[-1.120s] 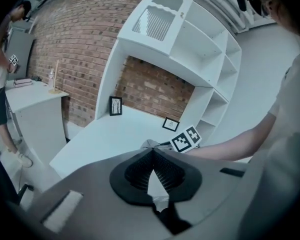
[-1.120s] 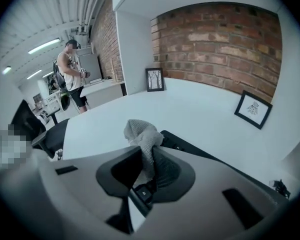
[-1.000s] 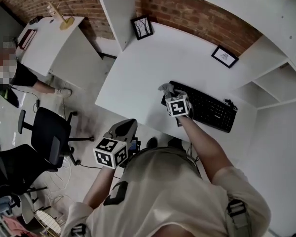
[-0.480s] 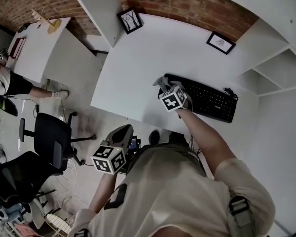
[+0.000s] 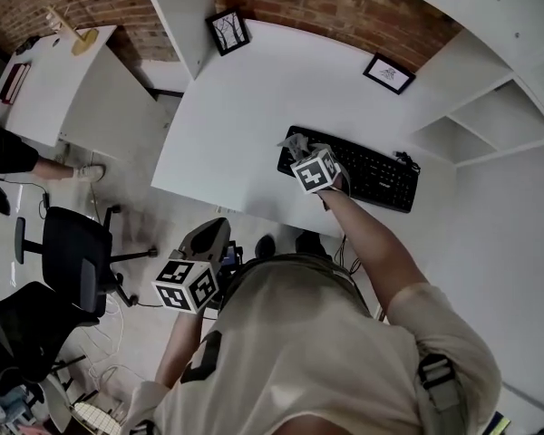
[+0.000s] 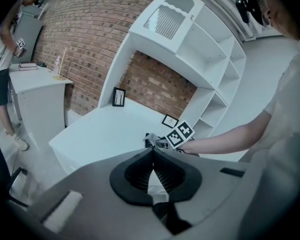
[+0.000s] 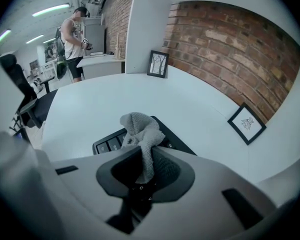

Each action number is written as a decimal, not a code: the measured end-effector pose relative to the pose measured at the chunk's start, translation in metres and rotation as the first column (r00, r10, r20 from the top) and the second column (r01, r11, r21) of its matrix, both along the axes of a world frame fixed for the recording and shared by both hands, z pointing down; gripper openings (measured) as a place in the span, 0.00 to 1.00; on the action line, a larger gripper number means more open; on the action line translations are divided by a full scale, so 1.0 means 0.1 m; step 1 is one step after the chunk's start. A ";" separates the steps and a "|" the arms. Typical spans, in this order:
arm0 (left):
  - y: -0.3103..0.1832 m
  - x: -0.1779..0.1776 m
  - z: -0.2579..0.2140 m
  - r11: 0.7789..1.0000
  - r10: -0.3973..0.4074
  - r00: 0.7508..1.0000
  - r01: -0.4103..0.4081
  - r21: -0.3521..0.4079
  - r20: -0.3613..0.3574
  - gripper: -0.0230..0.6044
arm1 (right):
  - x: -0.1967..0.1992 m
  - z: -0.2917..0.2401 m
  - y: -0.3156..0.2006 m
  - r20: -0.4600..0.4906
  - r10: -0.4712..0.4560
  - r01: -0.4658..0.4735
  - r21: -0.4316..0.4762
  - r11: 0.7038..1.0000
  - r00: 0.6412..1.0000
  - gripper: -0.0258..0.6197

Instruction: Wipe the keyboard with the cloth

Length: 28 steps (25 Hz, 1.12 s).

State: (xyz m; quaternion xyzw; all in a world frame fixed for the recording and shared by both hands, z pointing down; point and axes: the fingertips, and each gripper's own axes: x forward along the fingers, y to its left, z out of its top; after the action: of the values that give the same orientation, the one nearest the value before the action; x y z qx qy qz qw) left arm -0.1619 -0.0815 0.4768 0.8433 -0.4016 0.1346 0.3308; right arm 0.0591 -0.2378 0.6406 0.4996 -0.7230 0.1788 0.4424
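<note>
Over left end of keyboard [image 5: 374, 178], cloth [image 7: 139, 128] between right tongs [image 7: 147, 153].

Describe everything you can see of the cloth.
The cloth is a grey rag with a knitted weave, crumpled into a bunch. The right tongs are shut on its lower part, so the rest bulges past the tips. It sits over the left end of the black keyboard on the white desk; whether it touches the keys is unclear.
</note>
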 end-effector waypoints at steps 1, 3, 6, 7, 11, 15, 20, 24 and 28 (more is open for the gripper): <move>0.02 -0.02 0.01 1.000 -0.004 1.000 0.004 -0.001 -0.007 0.04 | 0.01 0.01 0.02 0.001 0.009 -0.009 -0.010 1.000 1.000 0.10; 0.06 -0.02 0.03 1.000 -0.003 1.000 0.003 -0.006 -0.020 0.04 | 0.09 0.02 0.09 -0.004 0.027 -0.027 -0.032 0.999 1.000 0.10; 0.10 0.04 0.02 1.000 0.013 0.999 -0.013 -0.007 -0.030 0.04 | 0.22 0.03 0.16 -0.020 0.038 -0.039 -0.055 0.998 0.999 0.09; 0.10 0.07 0.00 1.000 0.016 0.999 -0.016 -0.002 -0.031 0.04 | 0.26 0.03 0.18 -0.025 0.036 -0.038 -0.060 0.998 0.999 0.09; 0.11 0.22 -0.09 1.000 -0.001 1.000 0.001 0.030 -0.029 0.04 | 0.37 0.02 0.21 -0.002 0.036 -0.036 -0.047 0.998 0.999 0.09; 0.10 0.43 -0.12 0.999 -0.023 0.999 0.024 0.038 -0.027 0.04 | 0.48 0.02 0.27 -0.020 0.001 -0.002 -0.029 1.000 1.000 0.09; 0.17 0.84 -0.18 0.998 0.003 1.000 -0.002 0.055 -0.016 0.04 | 0.68 0.05 0.37 -0.033 -0.054 0.053 -0.017 0.998 0.998 0.08; 0.25 1.05 -0.19 0.998 0.009 1.000 -0.009 0.059 0.002 0.04 | 0.83 0.07 0.45 -0.049 -0.082 0.082 -0.011 0.997 0.995 0.08; 0.29 1.15 -0.18 0.998 0.006 1.000 -0.007 0.063 0.018 0.04 | 0.98 0.09 0.49 -0.059 -0.084 0.084 -0.004 0.996 0.995 0.08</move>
State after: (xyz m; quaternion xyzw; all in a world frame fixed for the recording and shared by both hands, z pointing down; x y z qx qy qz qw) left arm -0.0472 -0.0523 0.4587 0.8535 -0.4056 0.1302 0.3001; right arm 0.1570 -0.1884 0.6500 0.4734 -0.7300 0.1455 0.4710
